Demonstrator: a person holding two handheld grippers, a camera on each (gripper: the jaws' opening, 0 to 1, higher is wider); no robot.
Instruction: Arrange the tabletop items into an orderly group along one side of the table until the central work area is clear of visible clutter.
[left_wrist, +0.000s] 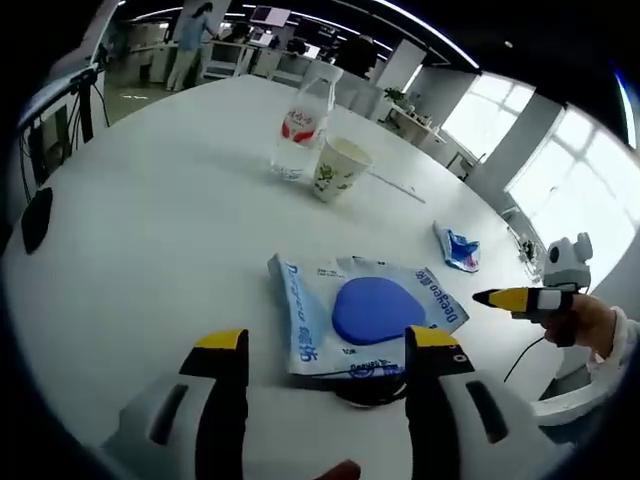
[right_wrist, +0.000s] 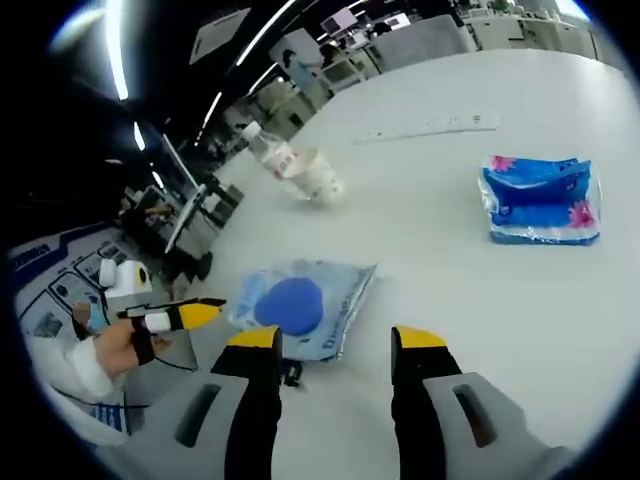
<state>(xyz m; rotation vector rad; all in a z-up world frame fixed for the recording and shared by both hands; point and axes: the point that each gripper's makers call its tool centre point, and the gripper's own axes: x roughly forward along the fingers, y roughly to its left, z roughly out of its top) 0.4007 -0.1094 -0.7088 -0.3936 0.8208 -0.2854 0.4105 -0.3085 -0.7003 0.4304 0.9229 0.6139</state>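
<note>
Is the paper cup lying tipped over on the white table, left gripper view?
No, the green-patterned paper cup stands upright with its mouth up, right beside the clear plastic bottle on the white table.

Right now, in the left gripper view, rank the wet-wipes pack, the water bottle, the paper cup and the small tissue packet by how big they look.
1. Pale blue wet-wipes pack with the blue oval lid, largest, though nearest the camera.
2. Clear plastic water bottle with the red label.
3. White paper cup with the green print.
4. Small blue tissue packet, close to the cup, so unsure.
</note>
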